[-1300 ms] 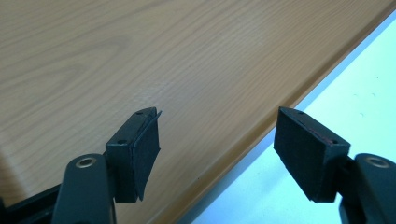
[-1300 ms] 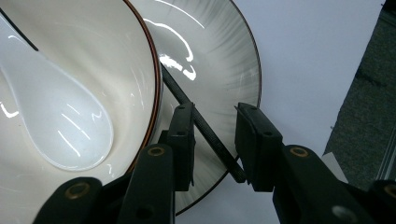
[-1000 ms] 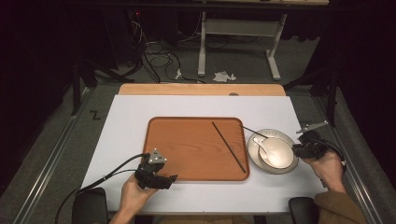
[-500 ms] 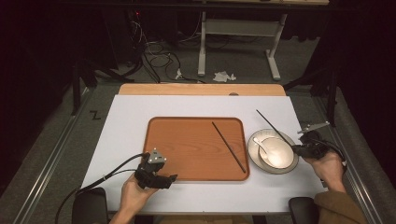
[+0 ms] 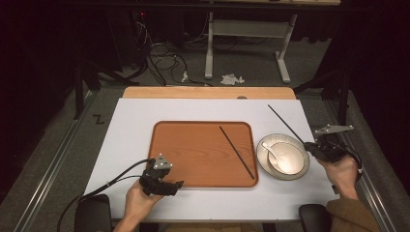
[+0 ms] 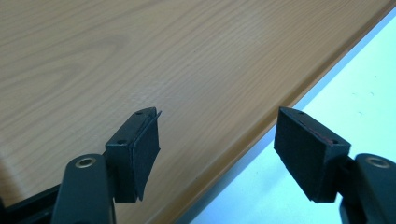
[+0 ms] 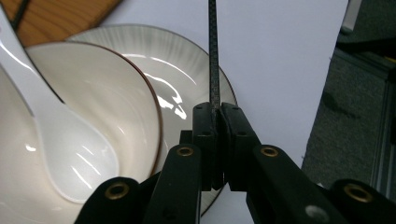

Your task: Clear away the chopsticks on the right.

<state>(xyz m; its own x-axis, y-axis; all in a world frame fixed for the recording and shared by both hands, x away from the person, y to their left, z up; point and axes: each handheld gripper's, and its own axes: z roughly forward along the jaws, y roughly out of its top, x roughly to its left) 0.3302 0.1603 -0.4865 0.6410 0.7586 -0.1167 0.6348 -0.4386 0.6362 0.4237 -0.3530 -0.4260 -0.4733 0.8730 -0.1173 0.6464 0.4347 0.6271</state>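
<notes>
A wooden tray (image 5: 193, 150) lies mid-table with one black chopstick (image 5: 237, 152) slanting across its right part. To its right, a white bowl (image 5: 290, 154) with a white spoon (image 5: 273, 154) in it sits on a plate (image 5: 263, 145). My right gripper (image 5: 309, 146) is at the plate's right edge. Its jaws have just been closing and are shut on a second black chopstick (image 7: 213, 46), which points away over the white table. In its own view, that gripper (image 7: 218, 109) pinches the stick above the plate (image 7: 187, 70). My left gripper (image 6: 217, 144) stands open and empty over the tray's near edge (image 6: 140, 56).
The white tabletop (image 5: 130, 140) has free room left of the tray and behind it. A wooden strip (image 5: 208, 93) runs along the far edge. Beyond it, on the floor, are a metal frame (image 5: 241, 29) and cables. Metal rails flank both sides of the table.
The right gripper has shut on the second chopstick, which now sticks out from it over the far right of the table. The left hand has kept still.
</notes>
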